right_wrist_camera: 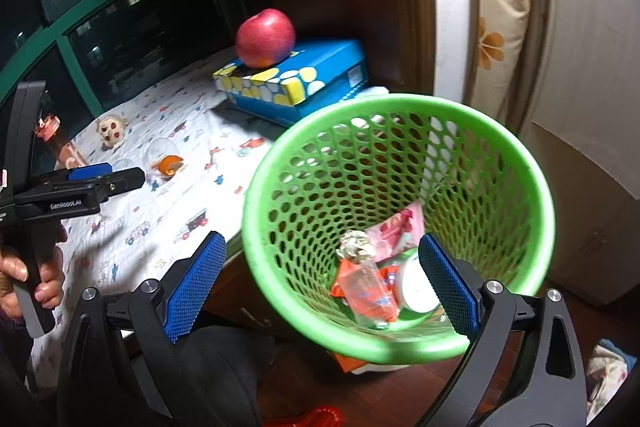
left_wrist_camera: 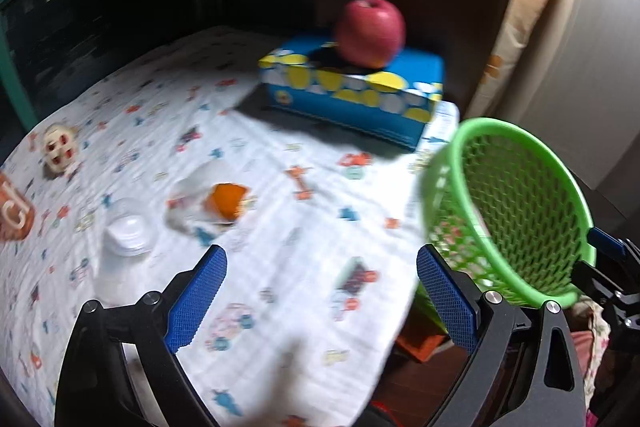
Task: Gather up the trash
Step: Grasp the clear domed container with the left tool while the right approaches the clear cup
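A clear plastic wrapper with an orange piece inside point(left_wrist_camera: 218, 205) point(right_wrist_camera: 166, 161) lies on the patterned tablecloth point(left_wrist_camera: 280, 267). Beside it stands a clear plastic bottle with a white cap point(left_wrist_camera: 126, 233). My left gripper point(left_wrist_camera: 322, 299) hovers open just short of both, nothing between its pads; it shows from the side in the right wrist view point(right_wrist_camera: 104, 183). A green mesh basket point(left_wrist_camera: 508, 211) point(right_wrist_camera: 400, 227) tilts at the table's right edge, holding a foil ball point(right_wrist_camera: 354, 245) and several wrappers. My right gripper point(right_wrist_camera: 322, 287) is open astride its near rim, one finger point(right_wrist_camera: 448, 287) inside.
A red apple point(left_wrist_camera: 370, 31) sits on a blue tissue box point(left_wrist_camera: 352, 95) at the back. A small monkey toy point(left_wrist_camera: 60, 147) and an orange-brown container point(left_wrist_camera: 12, 211) are at the left. A person's hand point(right_wrist_camera: 40, 279) grips the left tool. Curtain and cabinet stand right.
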Demonstrator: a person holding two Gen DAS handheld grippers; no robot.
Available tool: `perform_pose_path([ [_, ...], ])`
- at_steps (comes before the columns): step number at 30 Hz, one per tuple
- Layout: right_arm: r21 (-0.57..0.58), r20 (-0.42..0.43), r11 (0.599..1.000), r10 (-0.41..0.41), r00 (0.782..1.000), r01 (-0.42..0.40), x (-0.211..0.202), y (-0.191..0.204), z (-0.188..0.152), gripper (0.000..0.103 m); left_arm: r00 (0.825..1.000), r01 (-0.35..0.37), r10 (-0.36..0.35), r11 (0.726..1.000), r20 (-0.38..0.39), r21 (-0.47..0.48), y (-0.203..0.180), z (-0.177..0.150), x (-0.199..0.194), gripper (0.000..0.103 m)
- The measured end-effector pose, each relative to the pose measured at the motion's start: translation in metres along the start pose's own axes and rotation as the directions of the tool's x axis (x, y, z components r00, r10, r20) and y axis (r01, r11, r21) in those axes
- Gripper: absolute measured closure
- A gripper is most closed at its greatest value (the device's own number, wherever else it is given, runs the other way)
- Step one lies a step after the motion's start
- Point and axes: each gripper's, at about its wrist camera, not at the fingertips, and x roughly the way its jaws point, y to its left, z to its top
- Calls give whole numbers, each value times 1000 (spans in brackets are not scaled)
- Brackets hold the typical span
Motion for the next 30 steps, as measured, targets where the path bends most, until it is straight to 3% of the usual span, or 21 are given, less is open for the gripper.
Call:
perform_pose_path([
  [10, -54, -29, 996, 66, 997, -67, 24, 47, 12, 7, 984, -176, 176, 982, -2, -75, 93, 2, 9, 10],
  [17, -90, -54, 990, 105, 993, -109, 43, 78, 22, 7, 970, -240, 238, 969, -48, -58, 138, 8, 41, 14],
  [30, -148, -124, 972, 163, 979, -181, 95, 127, 42, 7, 981, -170, 167, 985, -96, -27, 161, 10, 82, 30],
])
